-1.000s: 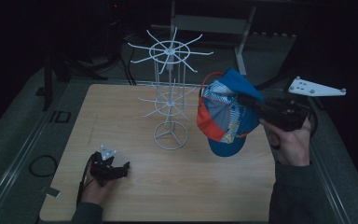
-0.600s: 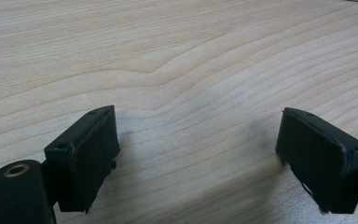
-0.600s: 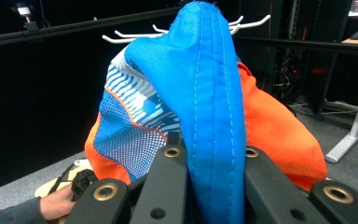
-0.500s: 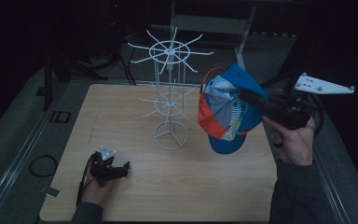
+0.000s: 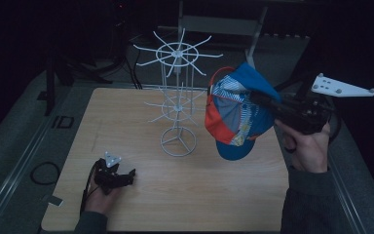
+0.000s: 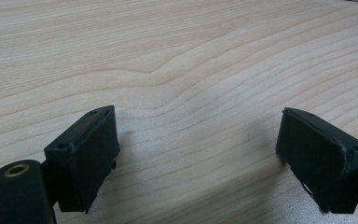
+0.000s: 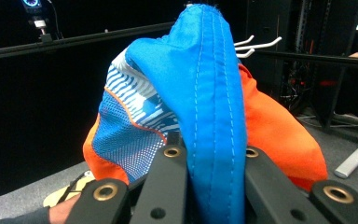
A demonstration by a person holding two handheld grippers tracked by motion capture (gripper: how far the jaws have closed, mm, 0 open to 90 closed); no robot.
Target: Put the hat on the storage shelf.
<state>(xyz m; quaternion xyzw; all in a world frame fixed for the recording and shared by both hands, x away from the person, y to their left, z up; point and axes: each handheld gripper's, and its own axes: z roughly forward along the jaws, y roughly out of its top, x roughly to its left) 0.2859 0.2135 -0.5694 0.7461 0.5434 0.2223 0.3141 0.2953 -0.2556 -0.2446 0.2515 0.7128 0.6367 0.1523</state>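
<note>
Dark surroundings close in on a pale wooden table, with black frame rails and cables behind it.

At the table's right edge, the right gripper is raised above the surface in the person's right hand, its jaws pointing toward the middle of the table. They are clamped tight on a baseball cap, which hangs in the air clear of the wood. In the right gripper view the jaws pinch a folded blue panel of the cap; a striped mesh panel sits to one side of the fold and orange fabric to the other. From above, the blue brim hangs lowest, below the jaws.

Just beyond the cap, on the side away from the right gripper, stands a white wire display rack with two tiers of radiating hooks and a ring base on the table. Whether cap and rack touch cannot be told. Two white hook tips peek out past the cap's crown.

Well apart, near the front left corner, the left gripper lies low on the wood in the left hand. Its jaws stand wide apart with bare wood grain between them.
</note>
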